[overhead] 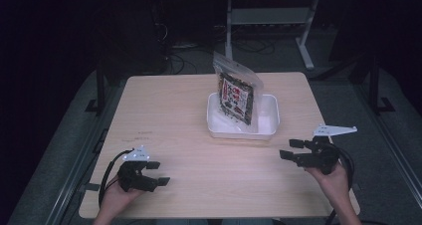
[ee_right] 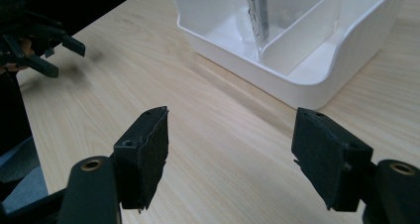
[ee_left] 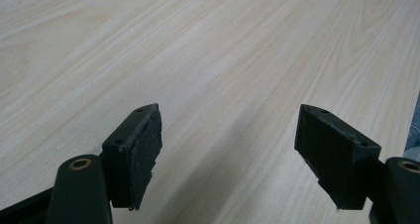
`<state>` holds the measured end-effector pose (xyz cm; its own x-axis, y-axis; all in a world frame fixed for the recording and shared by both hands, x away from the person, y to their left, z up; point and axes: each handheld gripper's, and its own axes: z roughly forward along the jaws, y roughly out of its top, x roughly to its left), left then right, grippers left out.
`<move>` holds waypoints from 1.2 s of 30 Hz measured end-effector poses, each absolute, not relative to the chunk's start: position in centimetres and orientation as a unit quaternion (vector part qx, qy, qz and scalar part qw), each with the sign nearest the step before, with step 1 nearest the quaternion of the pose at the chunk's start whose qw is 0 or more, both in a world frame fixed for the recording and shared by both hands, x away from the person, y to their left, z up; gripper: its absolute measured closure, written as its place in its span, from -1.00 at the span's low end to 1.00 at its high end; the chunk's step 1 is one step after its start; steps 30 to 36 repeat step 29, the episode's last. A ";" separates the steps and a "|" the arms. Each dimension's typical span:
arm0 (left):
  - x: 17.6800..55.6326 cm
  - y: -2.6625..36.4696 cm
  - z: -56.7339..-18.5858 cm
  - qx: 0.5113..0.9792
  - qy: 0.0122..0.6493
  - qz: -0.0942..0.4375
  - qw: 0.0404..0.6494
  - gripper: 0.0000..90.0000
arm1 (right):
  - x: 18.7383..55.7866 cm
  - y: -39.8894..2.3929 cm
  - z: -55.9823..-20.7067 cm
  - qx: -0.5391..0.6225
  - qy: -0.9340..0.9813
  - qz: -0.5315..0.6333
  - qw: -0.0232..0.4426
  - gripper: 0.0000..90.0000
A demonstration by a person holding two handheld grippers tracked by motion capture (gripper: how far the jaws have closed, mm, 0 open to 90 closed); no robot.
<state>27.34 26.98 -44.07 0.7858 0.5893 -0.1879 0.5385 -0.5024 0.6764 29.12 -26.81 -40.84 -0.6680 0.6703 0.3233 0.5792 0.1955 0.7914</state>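
Sitting upright in the white bin [overhead: 268, 128] mid-surface [overhead: 189, 115] is a snack bag [overhead: 237, 96] (printed, clear top); left hand-held gripper [overhead: 155, 172] and right hand-held gripper [overhead: 292, 149] both hover gaping, empty.

- My left claw [overhead: 149, 174] is matte black, with a black cable looping from its back and a pale grey three-cornered plate on top.
- My right claw [overhead: 293, 149] is black too, with its own grey plate.
- Each jaw ends in a flat, dark, rough-textured pad [ee_left: 146, 149] with ragged edges.
- A brass-ringed hole [ee_right: 92, 164] sits at each jaw's base.
- My forearms are bare.
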 end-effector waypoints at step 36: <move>27.3 26.9 -44.0 0.869 0.320 0.034 0.377 -0.44 | 25.4 -24.8 -43.9 0.390 0.780 0.489 0.011 -0.44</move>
